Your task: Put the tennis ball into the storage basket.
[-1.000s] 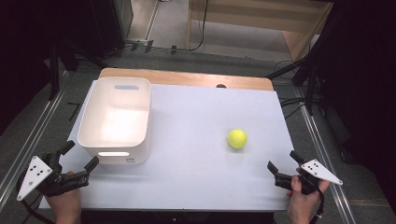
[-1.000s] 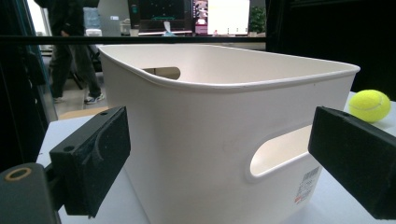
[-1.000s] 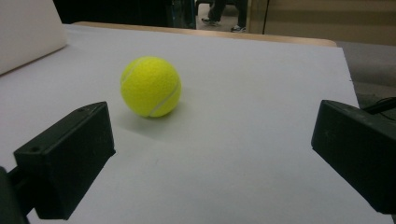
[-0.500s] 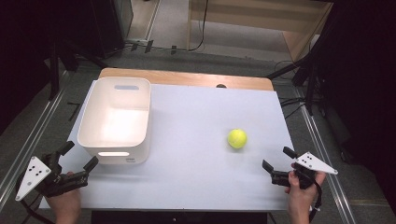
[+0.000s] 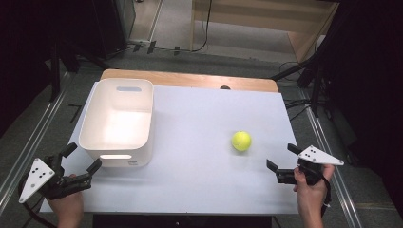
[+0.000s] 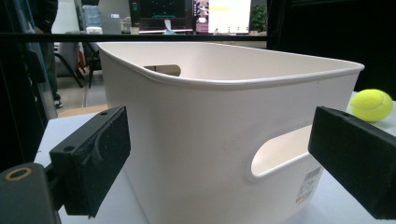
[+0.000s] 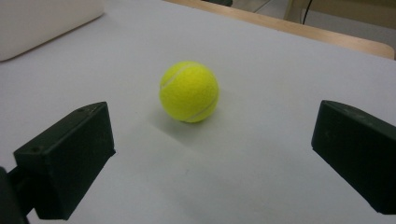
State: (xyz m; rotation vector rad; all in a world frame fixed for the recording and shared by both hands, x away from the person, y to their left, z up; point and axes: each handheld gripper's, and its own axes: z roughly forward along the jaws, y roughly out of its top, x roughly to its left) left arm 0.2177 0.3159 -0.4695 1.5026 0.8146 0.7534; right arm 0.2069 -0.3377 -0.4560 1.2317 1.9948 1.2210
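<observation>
A yellow tennis ball [image 5: 241, 141] rests on the white tabletop right of centre. My right gripper [image 5: 282, 157] is open at the front right, a short way from the ball, jaws pointing at it. Its own view has the ball [image 7: 189, 92] ahead of the gap between the wide-apart jaws [image 7: 212, 163]. A white plastic bin [image 5: 119, 121] with handle slots stands at the left, nothing inside it. My left gripper [image 5: 81, 157] is open at the front left corner, just before the bin's near wall [image 6: 224, 140], holding nothing.
The white table [image 5: 199, 185] has a wooden strip [image 5: 190, 80] along its far edge. Metal rails [image 5: 28, 142] run along the floor on both sides. In the left gripper view the ball [image 6: 371, 105] peeks past the bin's right corner.
My right gripper has moved left and a little forward toward the ball, turning its jaws to face it. The left gripper, bin and ball have stayed put.
</observation>
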